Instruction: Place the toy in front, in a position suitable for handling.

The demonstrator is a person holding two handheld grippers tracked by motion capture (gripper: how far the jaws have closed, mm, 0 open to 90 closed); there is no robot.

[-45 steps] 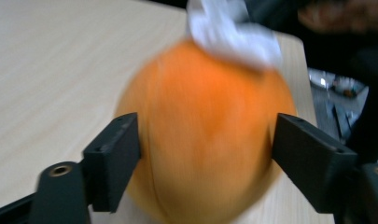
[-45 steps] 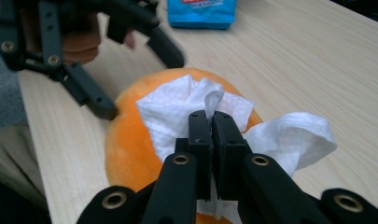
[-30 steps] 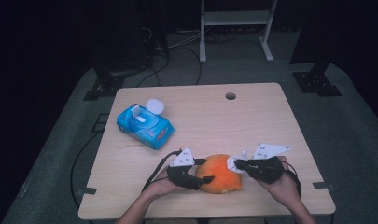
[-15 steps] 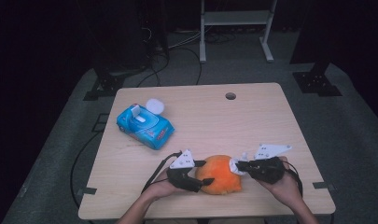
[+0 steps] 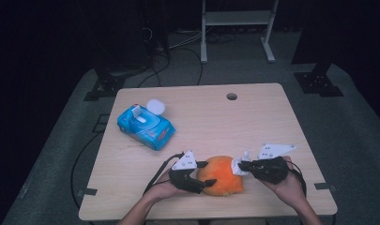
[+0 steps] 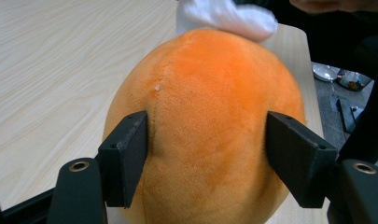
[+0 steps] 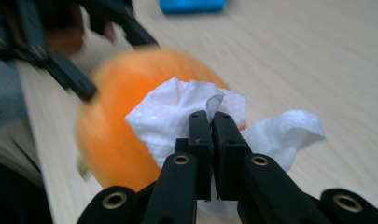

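Orange plush ball (image 5: 220, 175) sits near the front edge of the table (image 5: 253, 122), a little right of the middle, caught between my two tools. My left tool (image 5: 204, 174) straddles it from the left side: in the left gripper view the ball (image 6: 210, 126) bulges up between the two black jaws, both pads pressed into the fuzzy fabric at its flanks, so the jaws stand fairly wide yet have a firm hold of it. A faint seam runs down the plush from the top.

My right tool (image 5: 241, 166) comes in from the right side with its jaws pinched tight on a crumpled white wipe (image 5: 238, 165). In the right gripper view the two jaw tips meet with hardly any gap on the wipe (image 7: 177, 119), which lies bunched against the upper right side of the ball (image 7: 112, 130); a loose corner of it trails off over the bare wood to the right. In the left gripper view the same wipe (image 6: 224, 16) rests on the far top of the ball.

Toward the left edge of the table, well apart from the ball, lies a blue pack of wipes (image 5: 145, 125) with its white lid flipped up, and a small round white pad (image 5: 155, 106) rests just behind it. A round hole (image 5: 231, 96) shows in the table near the back edge.
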